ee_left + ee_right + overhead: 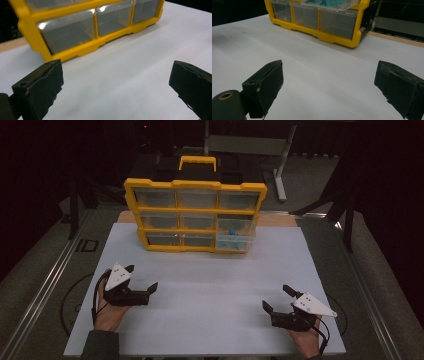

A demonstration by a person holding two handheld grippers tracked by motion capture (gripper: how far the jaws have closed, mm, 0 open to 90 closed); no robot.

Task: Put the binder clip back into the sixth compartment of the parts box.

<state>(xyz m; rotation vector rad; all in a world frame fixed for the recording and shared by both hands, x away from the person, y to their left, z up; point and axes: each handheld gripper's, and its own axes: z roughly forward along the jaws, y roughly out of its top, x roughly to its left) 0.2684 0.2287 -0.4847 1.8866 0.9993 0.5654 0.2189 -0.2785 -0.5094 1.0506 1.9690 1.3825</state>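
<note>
Resting apart, left gripper [142, 278] and right gripper [278, 298] fingers spread empty | organizer [195, 215] drawer contents blurred

A table [60, 270] carries a white board [215, 295] that covers most of its top, with a strip of bare wood showing at the far edge. On the board, towards its far side, stands a yellow drawer organizer [195, 215] with clear compartments, upright and facing the person.

Yellow organizer [195, 184], black tongs [143, 277]
</note>
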